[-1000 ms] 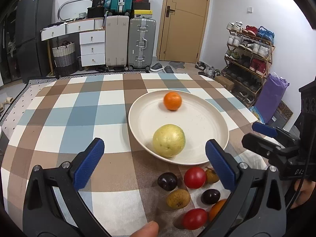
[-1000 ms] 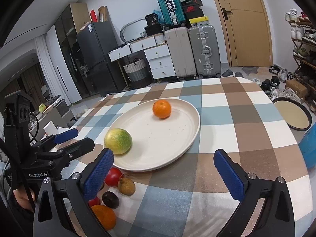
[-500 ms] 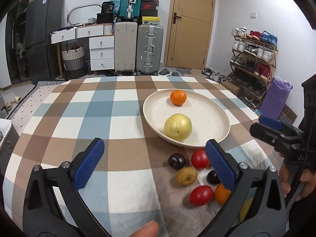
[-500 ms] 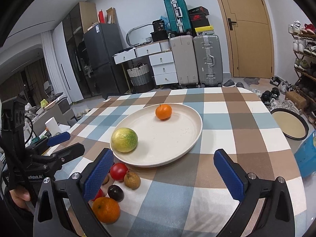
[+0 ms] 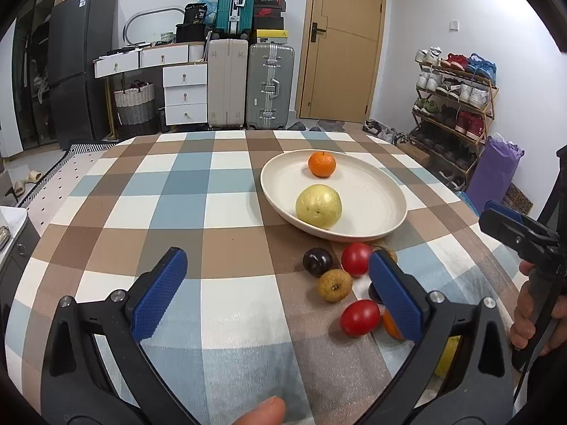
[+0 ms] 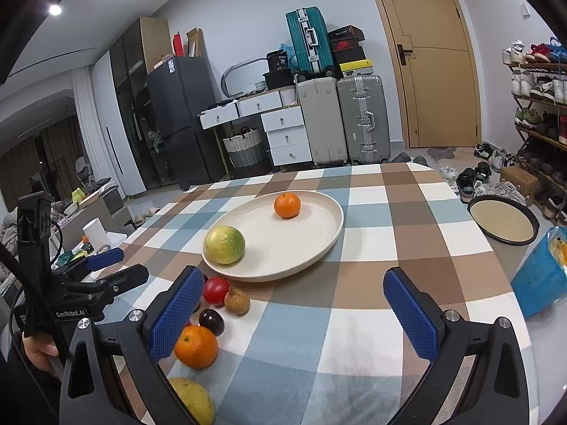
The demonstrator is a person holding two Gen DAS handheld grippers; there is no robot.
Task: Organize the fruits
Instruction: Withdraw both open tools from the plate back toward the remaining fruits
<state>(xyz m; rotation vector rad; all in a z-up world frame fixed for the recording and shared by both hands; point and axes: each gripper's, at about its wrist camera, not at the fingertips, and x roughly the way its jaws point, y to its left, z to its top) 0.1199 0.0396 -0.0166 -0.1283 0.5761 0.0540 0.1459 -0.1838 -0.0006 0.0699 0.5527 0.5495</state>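
A: From the left wrist, where does the fruit sit?

B: The left gripper (image 5: 276, 295) hangs above the checked blue, brown and white tablecloth (image 5: 177, 191), its blue-padded fingers (image 5: 159, 299) spread wide with nothing between them. A loose cluster lies ahead and to its right: a dark purple plum (image 5: 317, 261), a brown russet fruit (image 5: 334, 285) and two red tomatoes (image 5: 356, 258) (image 5: 360, 317), partly hidden behind the right finger. Beyond them the round cream plate (image 5: 382, 191) carries a yellow-green pear-like fruit (image 5: 319, 206) near its front rim and a small orange mandarin (image 5: 321, 164) toward the back.

A: Room to move?

B: The cloth to the left of the plate is bare up to the table's far edge.

A: And the right wrist view?

B: The right gripper (image 6: 297, 315) is also released, fingers wide apart and gripping nothing. The cluster sits by its left finger: a red tomato, the plum (image 6: 211, 321), a large orange (image 6: 196, 346) and a yellow fruit (image 6: 193, 398) nearest the camera. The plate's rim (image 6: 329, 233) lies straight ahead. Bare cloth runs right to the table edge, past which a round dark-rimmed tray (image 6: 503, 219) and a blue bin (image 6: 538, 276) stand.
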